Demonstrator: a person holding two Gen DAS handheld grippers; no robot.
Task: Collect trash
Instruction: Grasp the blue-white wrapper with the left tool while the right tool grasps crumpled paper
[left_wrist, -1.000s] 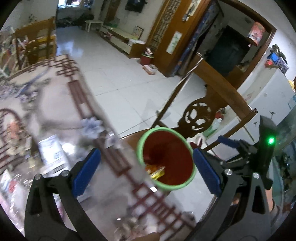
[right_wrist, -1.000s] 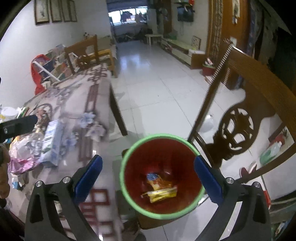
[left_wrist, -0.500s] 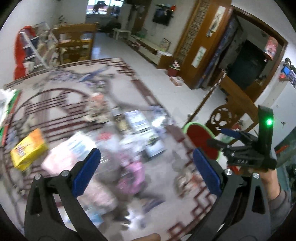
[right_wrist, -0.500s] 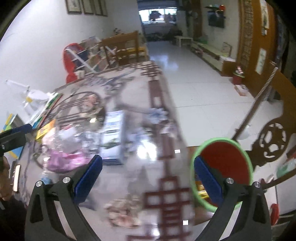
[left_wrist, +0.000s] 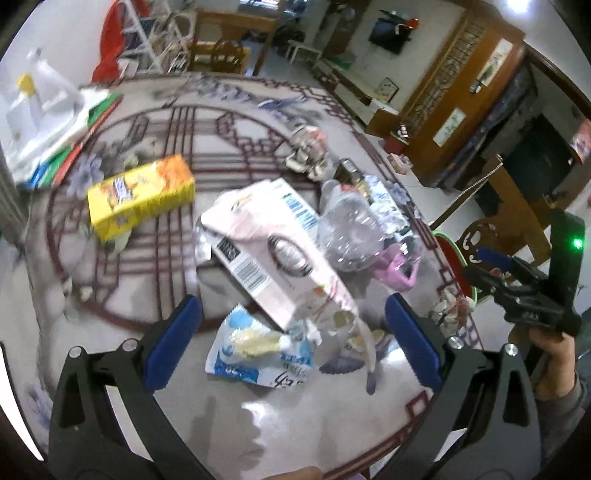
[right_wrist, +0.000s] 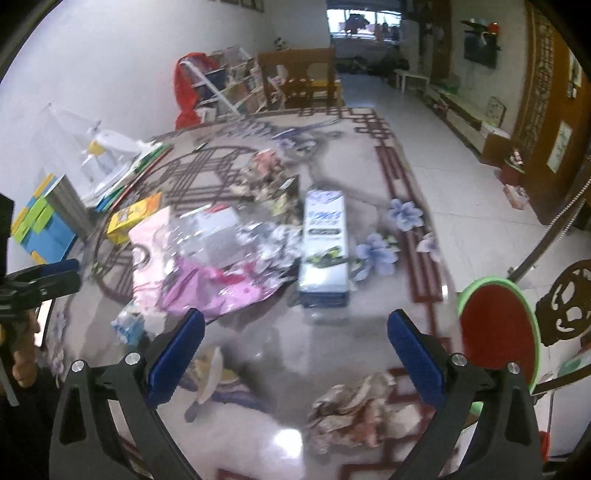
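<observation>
A: Left gripper (left_wrist: 291, 332)?
B: Jaws spread wide, nothing held. Blue-white wrapper (left_wrist: 258, 350) lies between its fingers; pink carton (left_wrist: 273, 254) just ahead, crushed clear bottle (left_wrist: 351, 232) beyond, to the right.

A: Right gripper (right_wrist: 295, 343)?
B: Also released, empty, above the table (right_wrist: 258, 424). Crumpled paper (right_wrist: 351, 410) below its right finger; red bin (right_wrist: 498, 332) with green rim just outside that finger, off the table edge.
</observation>
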